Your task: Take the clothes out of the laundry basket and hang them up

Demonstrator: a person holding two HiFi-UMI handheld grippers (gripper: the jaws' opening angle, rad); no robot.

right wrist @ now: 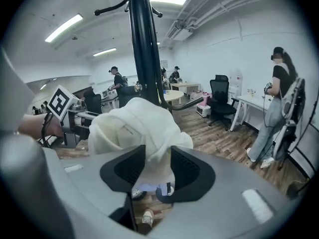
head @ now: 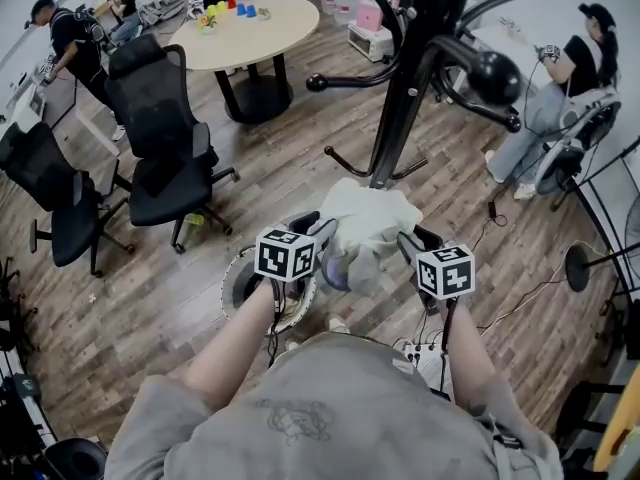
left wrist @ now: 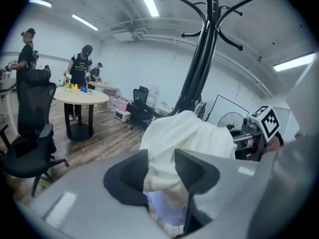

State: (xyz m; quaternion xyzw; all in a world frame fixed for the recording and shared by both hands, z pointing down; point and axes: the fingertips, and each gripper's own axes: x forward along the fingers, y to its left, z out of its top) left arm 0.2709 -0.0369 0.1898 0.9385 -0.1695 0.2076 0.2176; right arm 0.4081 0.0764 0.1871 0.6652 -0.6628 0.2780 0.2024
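The cream garment (head: 365, 223) hangs bunched just in front of the coat stand (head: 405, 98), well below its top. The left gripper (left wrist: 160, 163) is clamped on one fold, and the right gripper (right wrist: 158, 161) stands half apart, with the cloth between its pads but seemingly not pinched. To hang it well, I think the right one should take a fresh hold near the collar, then both lift it onto a hook (head: 316, 83) of the stand.

Soft matt cream cloth garment (head: 368, 218); glossy black metal coat stand (head: 410, 78); wood-plank floor (head: 290, 158).
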